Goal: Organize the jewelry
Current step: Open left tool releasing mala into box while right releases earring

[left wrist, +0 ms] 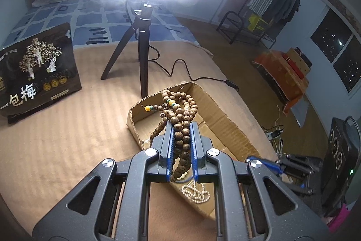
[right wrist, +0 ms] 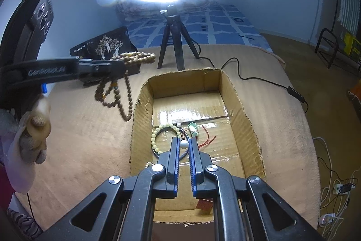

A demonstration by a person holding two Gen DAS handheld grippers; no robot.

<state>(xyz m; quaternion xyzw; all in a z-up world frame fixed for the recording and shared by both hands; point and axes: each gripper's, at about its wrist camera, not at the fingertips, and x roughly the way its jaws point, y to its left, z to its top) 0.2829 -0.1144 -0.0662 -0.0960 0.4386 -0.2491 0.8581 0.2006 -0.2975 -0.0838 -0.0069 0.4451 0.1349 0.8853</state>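
My left gripper [left wrist: 182, 125] is clamped on a bunch of wooden prayer beads [left wrist: 180, 112]. Strands are squeezed between the blue pads, loops spilling above and below the jaws. In the right wrist view, the same beads [right wrist: 126, 83] dangle just outside the cardboard box [right wrist: 248, 128], off its left wall and not yet over it.

My right gripper [right wrist: 183, 139] sits low over the box's near end with its jaws nearly together. A white pearl [right wrist: 183, 144] shows in the narrow gap at the tips, but I can't tell if it's pinched or just lying behind them.

On the box floor past the tips are a pale yellow bead bracelet [right wrist: 158, 134], a dark bangle [right wrist: 178, 156], a green pendant [right wrist: 193, 128] and a red cord [right wrist: 208, 139]. A small-bead chain [left wrist: 196, 192] is near the box's near edge.

Beyond the box are the ring light tripod [right wrist: 172, 46] with its cable [right wrist: 259, 80], and a dark snack bag [left wrist: 36, 69] to the box's left.

Risks, my read:
- The long hanging loops could snag the box's left wall as I carry them over, dragging the box or pulling strands out of the grip.
- Dropped in a heap, they could tangle with the bracelet and cord.
- The grip holds only some strands, so the bunch may slip.
- Both grippers are converging on the box and could collide.
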